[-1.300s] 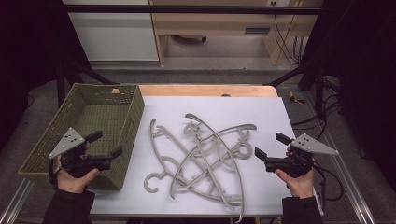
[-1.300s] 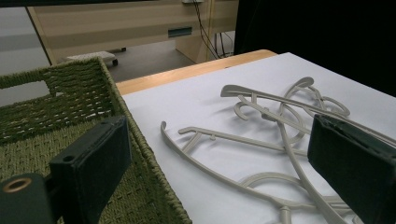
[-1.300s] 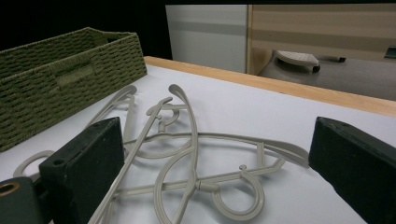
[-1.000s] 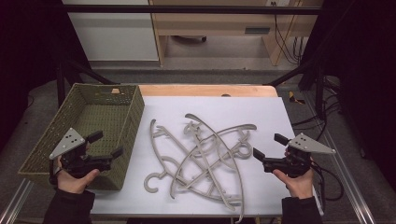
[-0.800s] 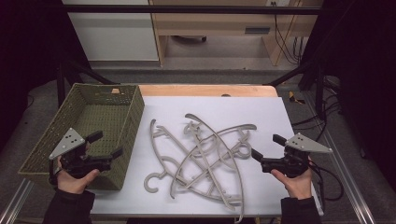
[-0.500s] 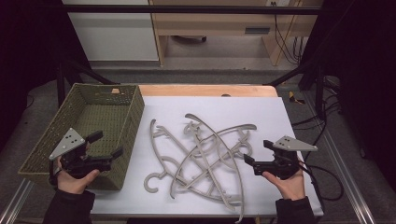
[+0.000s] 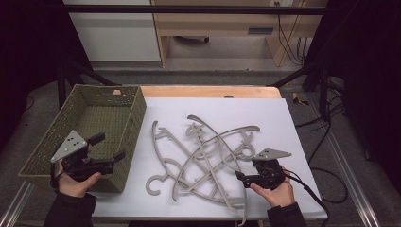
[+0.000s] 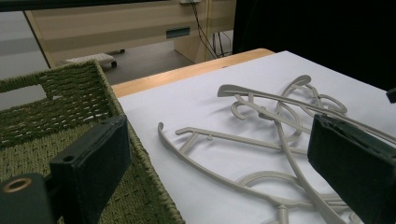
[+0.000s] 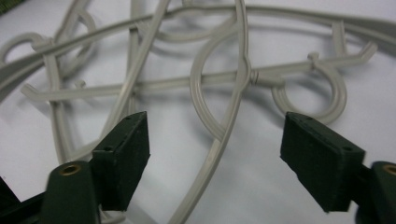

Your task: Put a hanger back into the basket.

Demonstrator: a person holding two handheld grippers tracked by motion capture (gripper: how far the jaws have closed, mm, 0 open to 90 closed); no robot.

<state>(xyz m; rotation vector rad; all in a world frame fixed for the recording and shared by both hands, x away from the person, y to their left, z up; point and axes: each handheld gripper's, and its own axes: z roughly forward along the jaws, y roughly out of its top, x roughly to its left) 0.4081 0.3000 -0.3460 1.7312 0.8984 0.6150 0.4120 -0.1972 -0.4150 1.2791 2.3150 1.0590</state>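
Note:
Several grey plastic hangers (image 7: 206,153) lie tangled on the white table top (image 7: 283,118). My right gripper (image 7: 246,171) sits low at the pile's right edge, pointing left. In the right gripper view (image 9: 215,154) its jaws have just been closing. A curved hanger arm (image 9: 229,130) runs between the pads (image 9: 123,149) without touching them, so this gripper is open. My left gripper (image 7: 112,147) hovers open over the front right corner of the green woven basket (image 7: 135,113). Nothing lies between its pads (image 8: 98,158), and beyond them I see the hangers (image 8: 280,105).
The basket (image 8: 70,102) looks empty and takes up the table's left side. A wooden strip (image 7: 208,91) borders the far edge. Black frame bars and cables (image 7: 326,123) run along the right. Bare white surface lies to the right of and beyond the hangers.
My right hand has moved left and down to the edge of the hanger pile, and its jaws stand narrower. The left hand and the hangers have not moved.

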